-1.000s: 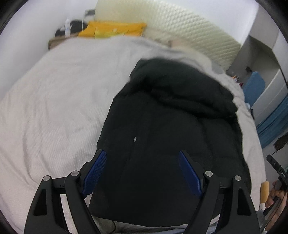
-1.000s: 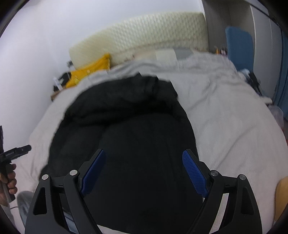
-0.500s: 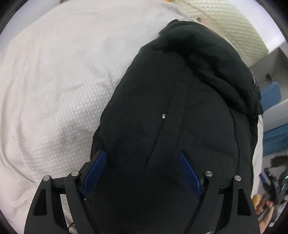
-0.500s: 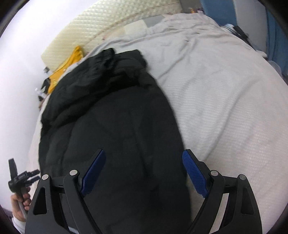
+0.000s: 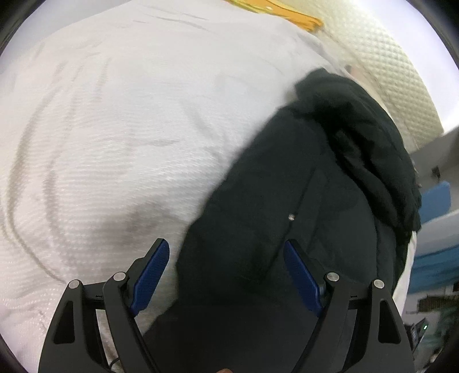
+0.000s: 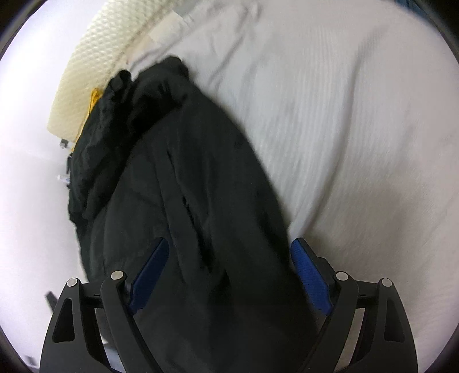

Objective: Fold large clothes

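Since half a second ago both my views have swung outward: the black jacket (image 5: 301,206) has slid toward the right of my left view, and more of the white bed cover (image 5: 114,143) fills its left side. That jacket lies spread flat on the bed, its bunched hood end (image 6: 134,94) toward the cream quilted headboard (image 6: 94,57), a small silver snap (image 5: 291,217) showing by the front seam. My left hand-held gripper (image 5: 226,269) hangs over the jacket's near left edge, blue pads spread wide, holding nothing. My right hand-held gripper (image 6: 229,266) hangs over the near right edge — also wide apart and holding nothing — its right pad above bare cover. Something yellow (image 5: 287,14) lies beyond the jacket, near the headboard.
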Available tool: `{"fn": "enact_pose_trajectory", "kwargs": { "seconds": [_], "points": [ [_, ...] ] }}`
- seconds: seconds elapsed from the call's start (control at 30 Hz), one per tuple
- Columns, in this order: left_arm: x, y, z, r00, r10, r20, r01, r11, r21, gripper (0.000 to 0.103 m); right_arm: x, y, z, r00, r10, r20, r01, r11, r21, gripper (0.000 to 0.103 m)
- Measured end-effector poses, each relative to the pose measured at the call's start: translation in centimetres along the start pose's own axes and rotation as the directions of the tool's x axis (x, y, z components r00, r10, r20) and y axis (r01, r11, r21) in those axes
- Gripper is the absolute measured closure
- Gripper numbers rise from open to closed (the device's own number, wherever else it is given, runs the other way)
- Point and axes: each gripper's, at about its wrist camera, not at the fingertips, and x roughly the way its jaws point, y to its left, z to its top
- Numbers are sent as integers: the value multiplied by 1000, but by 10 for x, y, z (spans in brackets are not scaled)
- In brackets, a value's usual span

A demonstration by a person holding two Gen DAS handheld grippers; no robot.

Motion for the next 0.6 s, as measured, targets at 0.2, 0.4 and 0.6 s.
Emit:
{"fn": "enact_pose_trajectory", "kwargs": {
  "seconds": [0.2, 0.4, 0.6],
  "points": [
    [24, 14, 5, 993, 33, -109, -38, 998, -40, 20, 15, 0, -6, 996, 47, -79, -44, 998, 43, 15],
    [48, 8, 2, 915, -261, -306, 245, 965, -92, 20, 3, 3, -10, 978, 200, -64, -196, 979, 57, 15],
    [36, 4, 5, 858, -411, -309, 394, 911, -117, 20, -2, 21, -15, 941, 333, -67, -332, 943, 28, 15]
  ]
}}
